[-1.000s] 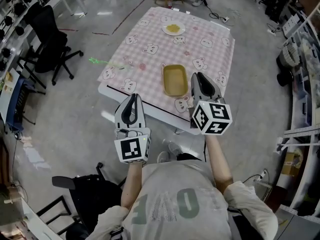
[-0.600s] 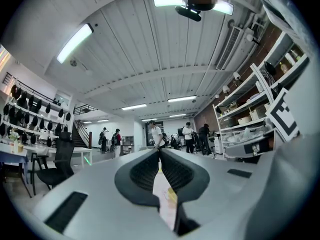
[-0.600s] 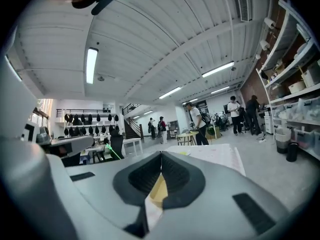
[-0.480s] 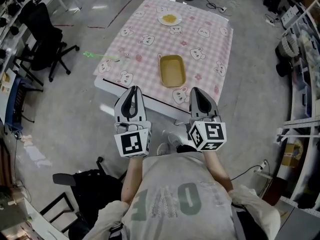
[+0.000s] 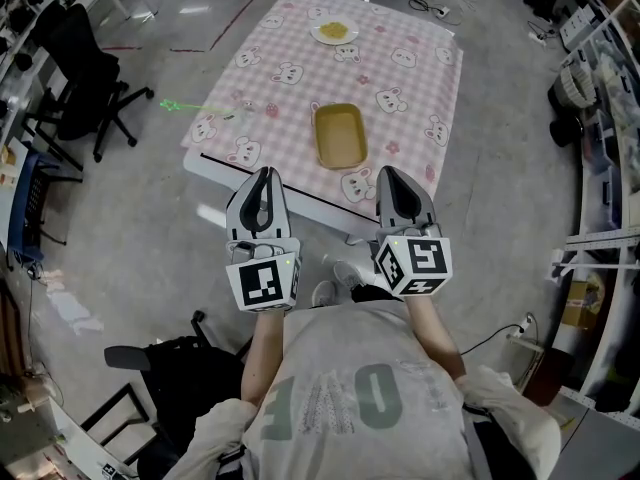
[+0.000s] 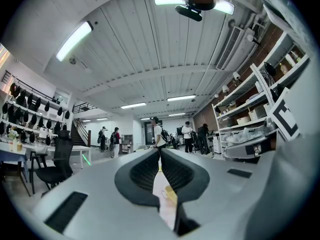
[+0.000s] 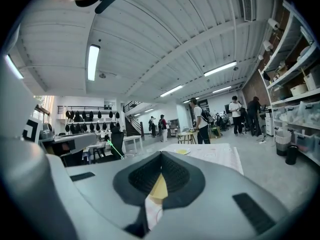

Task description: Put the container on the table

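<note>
The yellow rectangular container lies empty on the pink checked tablecloth, near the table's front edge. No gripper touches it. My left gripper and right gripper hover side by side just short of that edge, both pointing level at the table, both shut on nothing. In the left gripper view the left gripper has its jaws pressed together, and a sliver of the container shows below them. The right gripper looks the same, with the container showing in the slit.
A white plate of yellow food sits at the table's far end. Black office chairs stand to the left, with shelving to the right. A dark bag lies on the floor by my left side. Several people stand far off.
My right gripper has drawn back from beside the container toward my body and sunk a little, and its jaws have shut. The container stays on the cloth. The left gripper has barely moved.
</note>
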Action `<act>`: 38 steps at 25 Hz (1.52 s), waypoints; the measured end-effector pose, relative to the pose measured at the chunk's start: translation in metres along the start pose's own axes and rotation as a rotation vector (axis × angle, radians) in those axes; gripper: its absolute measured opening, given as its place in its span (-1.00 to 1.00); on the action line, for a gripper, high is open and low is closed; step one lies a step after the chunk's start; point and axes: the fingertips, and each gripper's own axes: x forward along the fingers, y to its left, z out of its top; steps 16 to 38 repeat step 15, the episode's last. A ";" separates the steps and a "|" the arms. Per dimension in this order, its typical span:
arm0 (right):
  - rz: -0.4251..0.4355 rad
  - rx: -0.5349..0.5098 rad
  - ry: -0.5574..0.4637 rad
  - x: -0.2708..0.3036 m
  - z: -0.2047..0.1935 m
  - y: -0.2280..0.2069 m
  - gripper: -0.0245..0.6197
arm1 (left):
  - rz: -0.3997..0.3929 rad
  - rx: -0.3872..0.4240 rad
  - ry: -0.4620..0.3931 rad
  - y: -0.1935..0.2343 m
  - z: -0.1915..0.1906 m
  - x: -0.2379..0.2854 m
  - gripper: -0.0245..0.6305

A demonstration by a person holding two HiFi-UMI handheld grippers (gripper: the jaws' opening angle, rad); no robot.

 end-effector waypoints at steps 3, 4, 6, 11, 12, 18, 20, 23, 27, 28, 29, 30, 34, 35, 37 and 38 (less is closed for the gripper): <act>0.006 -0.018 -0.008 0.002 0.003 0.002 -0.83 | -0.002 -0.001 0.002 -0.002 -0.001 0.000 -0.81; 0.008 -0.021 -0.010 0.002 0.004 0.003 -0.83 | -0.002 -0.001 0.002 -0.002 -0.001 0.001 -0.80; 0.010 -0.024 -0.011 0.002 0.005 0.004 -0.83 | -0.003 -0.001 0.005 -0.002 -0.002 0.001 -0.80; 0.013 -0.026 -0.002 -0.001 0.001 0.005 -0.83 | -0.006 -0.011 0.020 -0.005 -0.010 0.003 -0.81; 0.012 -0.027 0.000 0.000 -0.001 0.004 -0.83 | -0.008 -0.012 0.022 -0.006 -0.012 0.003 -0.80; 0.012 -0.031 0.005 0.002 -0.003 0.003 -0.83 | -0.014 -0.013 0.030 -0.009 -0.016 0.006 -0.81; 0.012 -0.031 0.005 0.002 -0.003 0.003 -0.83 | -0.014 -0.013 0.030 -0.009 -0.016 0.006 -0.81; 0.012 -0.031 0.005 0.002 -0.003 0.003 -0.83 | -0.014 -0.013 0.030 -0.009 -0.016 0.006 -0.81; 0.012 -0.031 0.005 0.002 -0.003 0.003 -0.83 | -0.014 -0.013 0.030 -0.009 -0.016 0.006 -0.81; 0.012 -0.031 0.005 0.002 -0.003 0.003 -0.83 | -0.014 -0.013 0.030 -0.009 -0.016 0.006 -0.81; 0.012 -0.031 0.005 0.002 -0.003 0.003 -0.83 | -0.014 -0.013 0.030 -0.009 -0.016 0.006 -0.81; 0.012 -0.031 0.005 0.002 -0.003 0.003 -0.83 | -0.014 -0.013 0.030 -0.009 -0.016 0.006 -0.81; 0.012 -0.031 0.005 0.002 -0.003 0.003 -0.83 | -0.014 -0.013 0.030 -0.009 -0.016 0.006 -0.81; 0.012 -0.031 0.005 0.002 -0.003 0.003 -0.83 | -0.014 -0.013 0.030 -0.009 -0.016 0.006 -0.81; 0.012 -0.031 0.005 0.002 -0.003 0.003 -0.83 | -0.014 -0.013 0.030 -0.009 -0.016 0.006 -0.81; 0.012 -0.031 0.005 0.002 -0.003 0.003 -0.83 | -0.014 -0.013 0.030 -0.009 -0.016 0.006 -0.81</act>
